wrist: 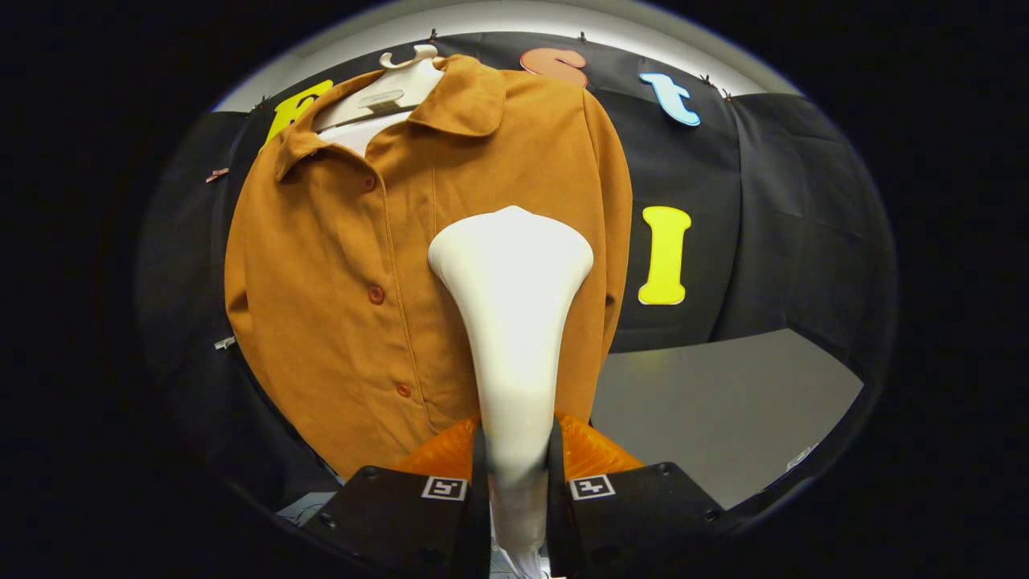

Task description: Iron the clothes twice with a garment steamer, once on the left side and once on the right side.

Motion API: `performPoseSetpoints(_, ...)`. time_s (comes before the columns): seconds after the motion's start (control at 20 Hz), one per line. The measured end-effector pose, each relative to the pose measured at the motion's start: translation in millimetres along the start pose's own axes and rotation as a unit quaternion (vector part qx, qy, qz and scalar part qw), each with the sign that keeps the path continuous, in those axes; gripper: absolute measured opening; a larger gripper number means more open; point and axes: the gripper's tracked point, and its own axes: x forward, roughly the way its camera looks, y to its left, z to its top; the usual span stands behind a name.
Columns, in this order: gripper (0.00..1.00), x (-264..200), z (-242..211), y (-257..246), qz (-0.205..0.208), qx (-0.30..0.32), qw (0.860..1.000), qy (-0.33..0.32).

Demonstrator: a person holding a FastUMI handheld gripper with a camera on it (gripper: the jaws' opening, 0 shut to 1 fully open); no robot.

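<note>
The tool [515,450] at bottom centre points up and forward, both fingers clamped on the steamer [512,322] handle. Its head lies over the shirt's [346,265] right half at centre, seemingly touching. The shirt hangs on a hanger [398,80], upper left.

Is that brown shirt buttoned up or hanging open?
Buttoned, except at the top. The shirt hangs on a hanger with its front closed down the button line and the collar spread. The gripper is shut on the steamer.

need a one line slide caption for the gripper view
Gripper shut on a white garment steamer, its head against the buttoned shirt on a hanger.
</note>
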Motion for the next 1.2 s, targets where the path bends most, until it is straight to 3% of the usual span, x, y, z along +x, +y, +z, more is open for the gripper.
performPoseSetpoints(1.2,0.31,13.7,-185.4,4.7,-0.031,-0.011,0.992,0.119)
